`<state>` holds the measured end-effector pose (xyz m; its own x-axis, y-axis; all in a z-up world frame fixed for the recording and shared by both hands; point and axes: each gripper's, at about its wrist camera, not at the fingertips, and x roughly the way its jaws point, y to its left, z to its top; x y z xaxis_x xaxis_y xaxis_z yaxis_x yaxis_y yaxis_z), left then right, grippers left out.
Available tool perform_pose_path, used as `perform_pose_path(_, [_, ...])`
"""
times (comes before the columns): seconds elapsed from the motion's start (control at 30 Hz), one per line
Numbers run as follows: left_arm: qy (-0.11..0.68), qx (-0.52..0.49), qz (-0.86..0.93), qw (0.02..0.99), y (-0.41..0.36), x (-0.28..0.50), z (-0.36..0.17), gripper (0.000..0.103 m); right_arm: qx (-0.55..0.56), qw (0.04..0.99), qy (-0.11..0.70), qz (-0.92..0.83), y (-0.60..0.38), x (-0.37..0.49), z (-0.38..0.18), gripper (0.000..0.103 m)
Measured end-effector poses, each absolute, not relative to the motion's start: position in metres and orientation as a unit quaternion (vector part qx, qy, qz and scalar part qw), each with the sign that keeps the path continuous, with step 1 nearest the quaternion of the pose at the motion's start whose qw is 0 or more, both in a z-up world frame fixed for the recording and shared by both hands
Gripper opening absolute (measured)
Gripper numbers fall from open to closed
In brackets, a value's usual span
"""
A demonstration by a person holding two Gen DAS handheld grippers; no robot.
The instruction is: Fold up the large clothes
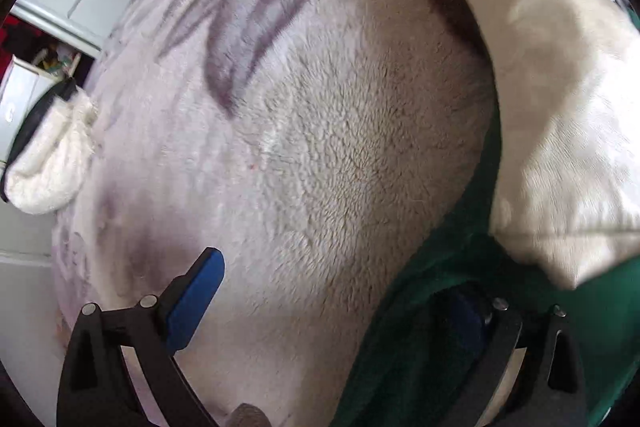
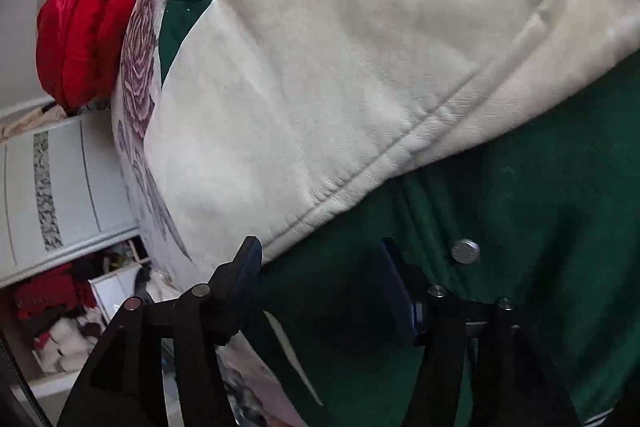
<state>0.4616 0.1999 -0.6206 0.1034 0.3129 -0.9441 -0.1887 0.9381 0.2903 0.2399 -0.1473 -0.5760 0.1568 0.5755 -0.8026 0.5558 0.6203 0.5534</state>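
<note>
A green varsity jacket (image 2: pixel 520 211) with cream sleeves (image 2: pixel 340 59) lies on a bed covered by a fluffy floral blanket (image 1: pixel 280 147). In the left wrist view the jacket's green body (image 1: pixel 440 307) and a cream sleeve (image 1: pixel 560 127) lie at the right. My left gripper (image 1: pixel 332 307) is open; its right finger is partly under green cloth, its left finger over the blanket. My right gripper (image 2: pixel 320 283) is open, with the jacket's green front edge between its fingers, near a metal snap button (image 2: pixel 465 251).
A red puffy garment (image 2: pixel 84 31) lies at the bed's far left edge. White wardrobe doors (image 2: pixel 60 187) and shelves with clutter (image 2: pixel 60 315) stand left of the bed. A cream fluffy item (image 1: pixel 44 163) sits at the bed's edge in the left wrist view.
</note>
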Motion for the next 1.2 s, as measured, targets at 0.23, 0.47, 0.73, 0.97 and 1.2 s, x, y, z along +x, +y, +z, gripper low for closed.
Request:
perform_pose_path(0.23, [0.625,0.083,0.162,0.759,0.169,0.437,-0.582,0.103,0.282,0.681,0.674,-0.048,-0.205,0.171,-0.526,0.072])
perform_pose_path(0.47, [0.622,0.079,0.12,0.77,0.105,0.406,-0.547,0.103,0.171,0.682,0.694,-0.156,-0.297,0.119,-0.506,0.072])
perform_pose_path(0.73, [0.639,0.076,0.105,0.758,0.008,0.37,-0.527,0.103,0.158,0.636,0.737,-0.164,-0.391,0.083,-0.553,0.018])
perform_pose_path(0.97, [0.674,0.104,0.108,0.723,-0.053,0.327,-0.516,0.103,0.196,0.631,0.743,-0.109,-0.439,0.048,-0.557,0.011])
perform_pose_path(1.2, [0.71,0.116,0.122,0.683,-0.095,0.283,-0.54,0.103,0.28,0.576,0.768,-0.021,-0.477,-0.001,-0.547,0.061])
